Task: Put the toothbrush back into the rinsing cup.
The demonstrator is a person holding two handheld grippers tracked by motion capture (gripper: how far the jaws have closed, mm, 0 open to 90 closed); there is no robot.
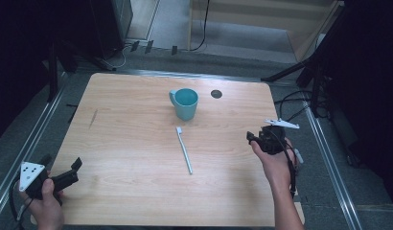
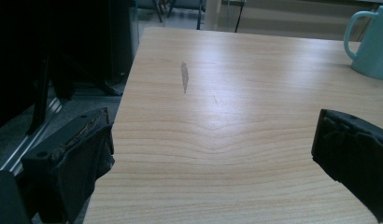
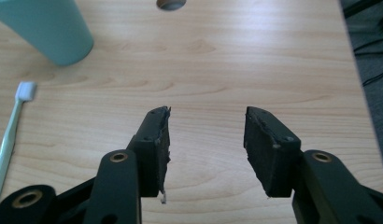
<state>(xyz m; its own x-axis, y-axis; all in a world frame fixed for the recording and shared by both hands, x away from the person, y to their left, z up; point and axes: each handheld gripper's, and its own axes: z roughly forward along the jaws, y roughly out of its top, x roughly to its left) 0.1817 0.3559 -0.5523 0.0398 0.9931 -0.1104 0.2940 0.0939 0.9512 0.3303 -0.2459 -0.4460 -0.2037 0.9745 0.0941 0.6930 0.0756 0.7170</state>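
Note:
A teal mug (image 1: 185,103) stands upright at the table's far middle, its handle to the left. A white toothbrush (image 1: 184,149) lies flat in front of it, bristle head toward the mug. My left gripper (image 1: 61,163) is open at the table's near-left corner, and a hand holds it. In the left gripper view the left gripper (image 2: 213,154) has nothing between its jaws, and the mug (image 2: 374,44) is far off at the right. My right gripper (image 1: 258,134) is open near the right edge. The right gripper (image 3: 207,133) is empty, with the mug (image 3: 45,28) and toothbrush (image 3: 11,133) at its left.
The wooden table (image 1: 127,124) has a dark scuff mark (image 1: 93,118) at its left and a round cable hole (image 1: 216,93) behind the mug. Dark stands and cables lie on the floor around the table (image 1: 300,98).

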